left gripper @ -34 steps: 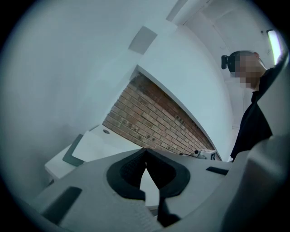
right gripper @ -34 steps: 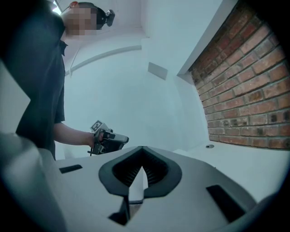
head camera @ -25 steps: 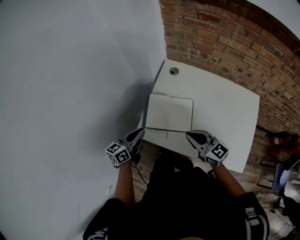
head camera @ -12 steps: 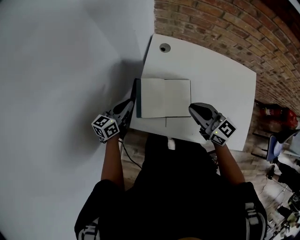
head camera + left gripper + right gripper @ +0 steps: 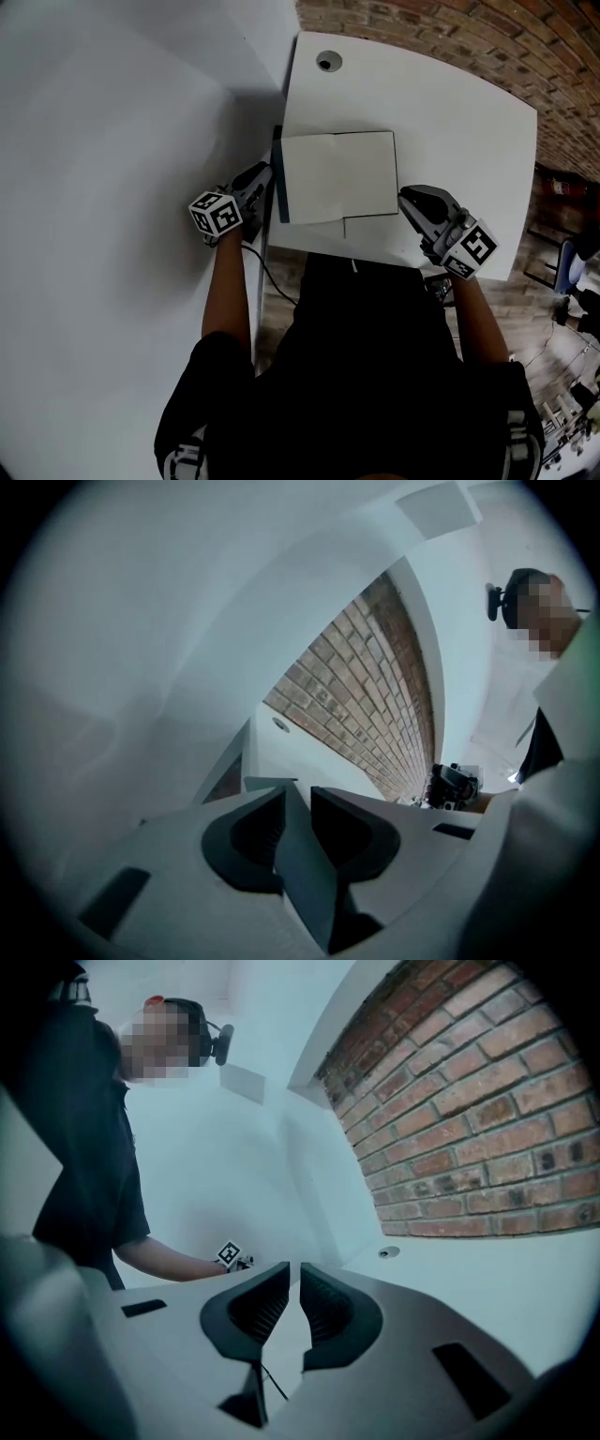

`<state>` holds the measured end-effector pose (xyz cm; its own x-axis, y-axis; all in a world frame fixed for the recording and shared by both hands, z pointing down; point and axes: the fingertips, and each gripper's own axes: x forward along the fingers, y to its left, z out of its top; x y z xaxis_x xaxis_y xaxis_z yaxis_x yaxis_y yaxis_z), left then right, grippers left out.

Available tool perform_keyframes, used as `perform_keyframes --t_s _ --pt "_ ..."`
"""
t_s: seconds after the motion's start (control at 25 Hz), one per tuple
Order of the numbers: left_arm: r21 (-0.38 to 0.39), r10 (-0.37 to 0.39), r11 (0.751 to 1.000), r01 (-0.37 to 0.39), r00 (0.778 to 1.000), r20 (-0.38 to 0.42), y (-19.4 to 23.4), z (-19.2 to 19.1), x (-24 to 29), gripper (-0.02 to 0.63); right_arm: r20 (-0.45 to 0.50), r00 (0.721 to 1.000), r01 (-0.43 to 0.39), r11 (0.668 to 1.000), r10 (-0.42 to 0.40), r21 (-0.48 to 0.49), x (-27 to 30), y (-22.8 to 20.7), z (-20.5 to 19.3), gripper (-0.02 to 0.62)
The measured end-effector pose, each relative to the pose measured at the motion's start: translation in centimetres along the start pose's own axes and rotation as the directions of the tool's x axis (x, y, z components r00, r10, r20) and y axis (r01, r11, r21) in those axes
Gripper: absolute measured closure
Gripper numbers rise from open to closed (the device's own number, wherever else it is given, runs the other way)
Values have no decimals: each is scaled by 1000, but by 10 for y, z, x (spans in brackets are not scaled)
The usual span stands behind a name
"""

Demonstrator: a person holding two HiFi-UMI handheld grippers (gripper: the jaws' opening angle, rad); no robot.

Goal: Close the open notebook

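The open notebook lies with blank white pages up on the white table, near its front left corner. A dark strip of cover shows along its left edge. My left gripper is at that edge. In the left gripper view its jaws are closed on a slate-grey sheet, which looks like the cover. My right gripper sits just right of the notebook's right edge. Its jaws are nearly together with nothing between them.
A round cable hole sits at the table's far left corner. A white wall runs close along the left, and a brick wall along the back. A thin cable hangs below the left gripper.
The left gripper has moved in to the notebook's left edge, where a dark cover strip now shows. The right gripper has shifted to beside the right edge. The head camera has moved closer.
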<state>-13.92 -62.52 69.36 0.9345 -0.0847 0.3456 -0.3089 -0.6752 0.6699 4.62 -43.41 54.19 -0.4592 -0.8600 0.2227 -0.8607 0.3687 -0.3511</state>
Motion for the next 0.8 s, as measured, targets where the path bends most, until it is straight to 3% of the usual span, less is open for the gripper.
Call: perform_keyframes --t_s 0.08,0.24,0.48,0.8 --pt "-27 18 999 -19 999 -34 13 -6 10 498 -22 1000 -14 1000 14 11 5 -8 -7 554" --pt "-76 41 996 -48 995 -92 35 -16 26 497 -60 997 -40 999 42 28 19 -23 -16 554" --pt "-270 -27 963 -1 995 -101 57 -26 41 486 -70 996 -45 997 49 58 32 -46 -22 557" --pt "-278 -54 961 19 992 -118 51 -28 44 517 -80 996 -26 997 32 76 37 -62 -30 566"
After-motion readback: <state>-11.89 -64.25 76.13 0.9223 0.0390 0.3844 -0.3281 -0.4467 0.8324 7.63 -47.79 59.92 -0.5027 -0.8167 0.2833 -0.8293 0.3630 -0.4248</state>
